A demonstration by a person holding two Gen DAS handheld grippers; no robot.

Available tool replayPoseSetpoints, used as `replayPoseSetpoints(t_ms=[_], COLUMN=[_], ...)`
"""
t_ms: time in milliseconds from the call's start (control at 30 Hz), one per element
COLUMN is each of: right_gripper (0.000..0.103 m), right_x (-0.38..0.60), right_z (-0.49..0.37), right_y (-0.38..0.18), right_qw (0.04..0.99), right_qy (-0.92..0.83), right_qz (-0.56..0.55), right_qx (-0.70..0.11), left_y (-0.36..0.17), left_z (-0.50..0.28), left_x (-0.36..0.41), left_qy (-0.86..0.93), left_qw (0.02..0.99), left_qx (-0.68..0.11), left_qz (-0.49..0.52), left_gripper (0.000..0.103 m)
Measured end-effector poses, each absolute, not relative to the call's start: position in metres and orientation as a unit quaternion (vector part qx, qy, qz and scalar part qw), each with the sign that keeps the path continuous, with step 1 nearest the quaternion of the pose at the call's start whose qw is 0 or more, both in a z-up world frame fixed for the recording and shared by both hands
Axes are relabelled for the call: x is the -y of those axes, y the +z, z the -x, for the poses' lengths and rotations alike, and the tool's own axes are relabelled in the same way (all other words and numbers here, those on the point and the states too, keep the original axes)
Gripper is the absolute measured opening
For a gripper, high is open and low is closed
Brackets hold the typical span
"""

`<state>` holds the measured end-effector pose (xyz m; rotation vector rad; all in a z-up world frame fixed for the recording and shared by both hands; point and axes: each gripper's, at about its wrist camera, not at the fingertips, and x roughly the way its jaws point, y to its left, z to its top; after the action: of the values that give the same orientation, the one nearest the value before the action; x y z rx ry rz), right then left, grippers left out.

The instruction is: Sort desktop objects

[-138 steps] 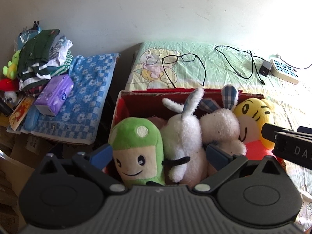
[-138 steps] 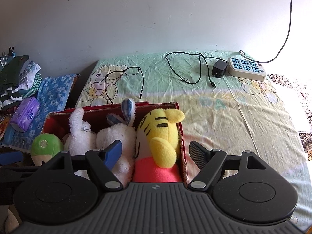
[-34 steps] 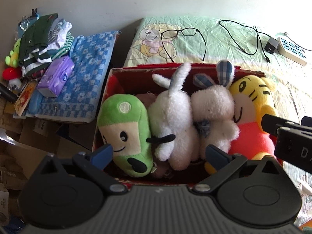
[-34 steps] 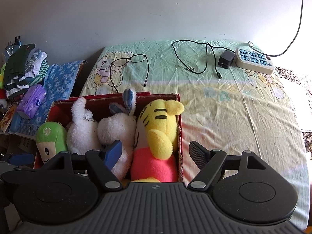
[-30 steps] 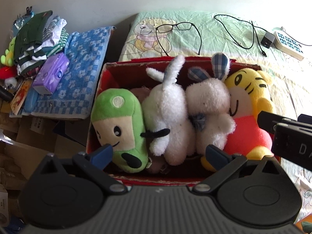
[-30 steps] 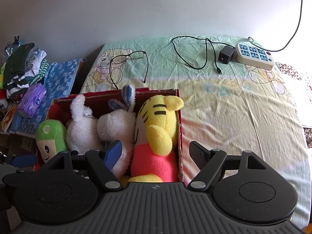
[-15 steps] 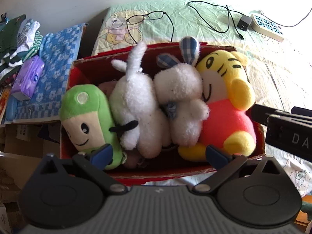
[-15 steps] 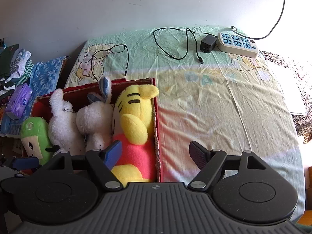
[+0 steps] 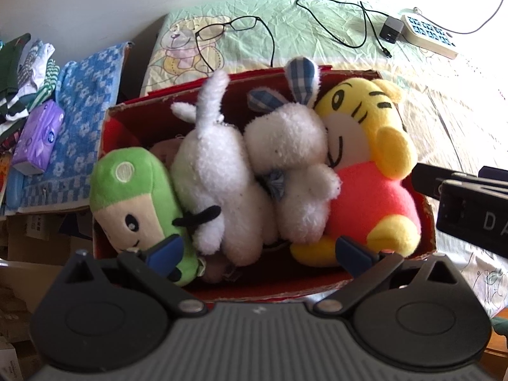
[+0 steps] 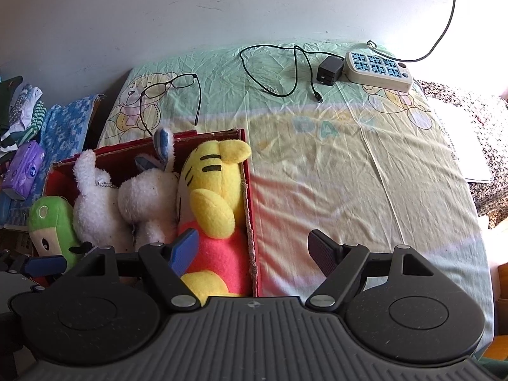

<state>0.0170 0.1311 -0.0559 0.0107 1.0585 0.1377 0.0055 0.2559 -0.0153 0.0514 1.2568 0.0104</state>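
Your left gripper hangs over the red box, fingers spread, holding nothing. Four plush toys fill the box side by side — green one, two white rabbits, yellow tiger. Your right gripper is spread too — empty, over the box's right wall. Glasses lie on the sheet behind the box.

Blk ribbed tool bodies w/ blue pads.

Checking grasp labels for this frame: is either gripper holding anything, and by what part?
Nothing is held. The left gripper is open above the red box of plush toys; the right gripper is open, straddling the box's right wall.
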Motion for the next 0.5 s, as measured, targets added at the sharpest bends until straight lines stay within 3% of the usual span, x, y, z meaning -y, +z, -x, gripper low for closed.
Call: replayPoseSetpoints(t_ms=[500], right_gripper=[0.078], right_x=[-0.159], right_z=[-0.035], right_y=[-0.066], right_qw=[0.848], right_qy=[0.089], right_qz=[0.017], right_qx=[-0.522], left_y=[-0.022], left_z=[-0.019], left_x=[-0.274], left_qy=[0.019], left_qw=[0.803], left_qx=[-0.596], left_qz=[-0.01], left_gripper=[0.102])
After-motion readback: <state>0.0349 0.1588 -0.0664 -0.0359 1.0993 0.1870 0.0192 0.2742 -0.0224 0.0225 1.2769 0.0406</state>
